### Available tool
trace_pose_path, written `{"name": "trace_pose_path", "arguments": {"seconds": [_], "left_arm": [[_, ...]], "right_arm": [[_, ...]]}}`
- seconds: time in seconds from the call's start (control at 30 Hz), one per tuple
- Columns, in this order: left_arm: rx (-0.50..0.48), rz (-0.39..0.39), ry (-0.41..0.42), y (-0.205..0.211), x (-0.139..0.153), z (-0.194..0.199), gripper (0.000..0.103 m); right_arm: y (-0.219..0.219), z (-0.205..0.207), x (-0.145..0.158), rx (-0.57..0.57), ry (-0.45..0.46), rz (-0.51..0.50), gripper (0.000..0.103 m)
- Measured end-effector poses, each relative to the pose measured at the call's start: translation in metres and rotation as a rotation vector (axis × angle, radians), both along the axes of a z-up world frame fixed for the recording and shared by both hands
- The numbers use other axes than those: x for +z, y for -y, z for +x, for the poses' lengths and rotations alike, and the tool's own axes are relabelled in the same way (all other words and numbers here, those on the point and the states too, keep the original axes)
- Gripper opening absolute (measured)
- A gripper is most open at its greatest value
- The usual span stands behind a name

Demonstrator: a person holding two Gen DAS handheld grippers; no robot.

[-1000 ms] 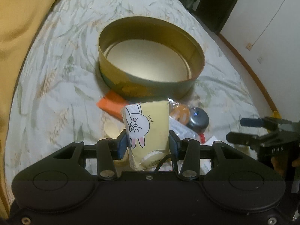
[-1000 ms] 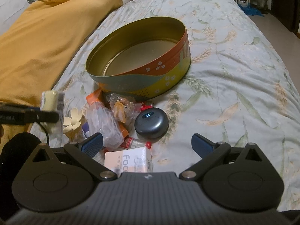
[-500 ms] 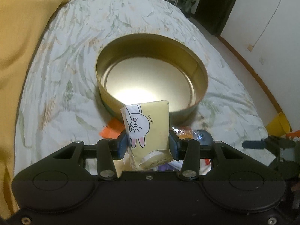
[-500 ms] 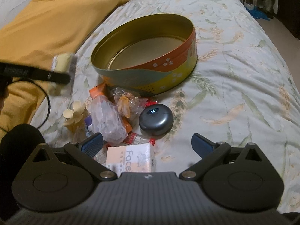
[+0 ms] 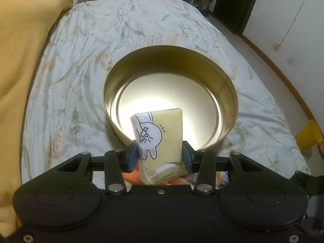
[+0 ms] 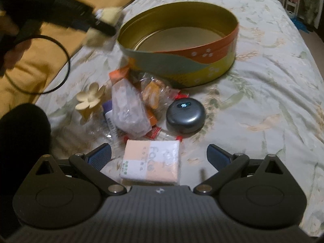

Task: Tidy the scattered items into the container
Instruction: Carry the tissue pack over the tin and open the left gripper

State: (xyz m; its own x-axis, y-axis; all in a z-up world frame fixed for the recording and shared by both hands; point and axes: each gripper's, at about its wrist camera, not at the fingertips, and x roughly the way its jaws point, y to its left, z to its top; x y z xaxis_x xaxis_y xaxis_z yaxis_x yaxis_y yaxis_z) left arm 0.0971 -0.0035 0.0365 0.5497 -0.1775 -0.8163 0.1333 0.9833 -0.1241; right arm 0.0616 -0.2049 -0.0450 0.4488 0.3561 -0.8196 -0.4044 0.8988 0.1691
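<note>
My left gripper (image 5: 160, 159) is shut on a yellow tissue pack with a cartoon rabbit (image 5: 160, 141) and holds it in the air at the near rim of the round gold tin (image 5: 226, 81). In the right wrist view the tin (image 6: 182, 66) stands on the bed, and the left gripper with the pack (image 6: 105, 26) shows blurred at its left rim. My right gripper (image 6: 159, 156) is open above a pink and white tissue pack (image 6: 151, 165). Beyond it lie a grey earbud case (image 6: 185, 115), snack bags (image 6: 129, 107) and a cream flower clip (image 6: 90, 98).
A yellow blanket (image 5: 18, 60) covers the left side of the bed. The bed's right edge drops to the floor, where a yellow cup (image 5: 308, 134) stands. A black cable loop (image 6: 40, 66) hangs from the left gripper.
My left gripper has carried the rabbit tissue pack up and forward from the pile to the tin's near rim. My right gripper has moved slightly closer to the pink tissue pack and stays open.
</note>
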Motion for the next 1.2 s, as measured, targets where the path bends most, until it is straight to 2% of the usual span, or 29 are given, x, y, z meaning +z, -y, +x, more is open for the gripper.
{"name": "trace_pose_path", "arguments": {"seconds": [0.6, 0.63, 0.7, 0.73, 0.77, 1.03, 1.2], "left_arm": [[-0.020, 0.050, -0.016, 0.028, -0.003, 0.054, 0.042], [-0.024, 0.053, -0.011, 0.029, -0.002, 0.056, 0.044], [-0.031, 0.074, 0.003, 0.032, -0.001, 0.060, 0.057], [-0.032, 0.080, 0.016, 0.033, 0.000, 0.060, 0.076], [-0.029, 0.081, 0.033, 0.033, 0.002, 0.060, 0.086], [-0.013, 0.060, 0.024, 0.017, 0.006, 0.048, 0.093], [-0.029, 0.052, -0.007, 0.007, -0.002, 0.030, 0.093]], "right_arm": [[-0.006, 0.002, -0.006, 0.036, -0.036, -0.002, 0.103], [-0.007, 0.002, -0.006, 0.036, -0.038, -0.001, 0.103], [-0.007, 0.002, -0.007, 0.037, -0.041, -0.003, 0.103], [-0.007, 0.003, -0.007, 0.037, -0.042, -0.004, 0.103], [-0.007, 0.003, -0.007, 0.037, -0.044, -0.005, 0.103], [-0.008, 0.003, -0.008, 0.038, -0.047, -0.010, 0.103], [-0.008, 0.003, -0.008, 0.038, -0.047, -0.011, 0.103]]}}
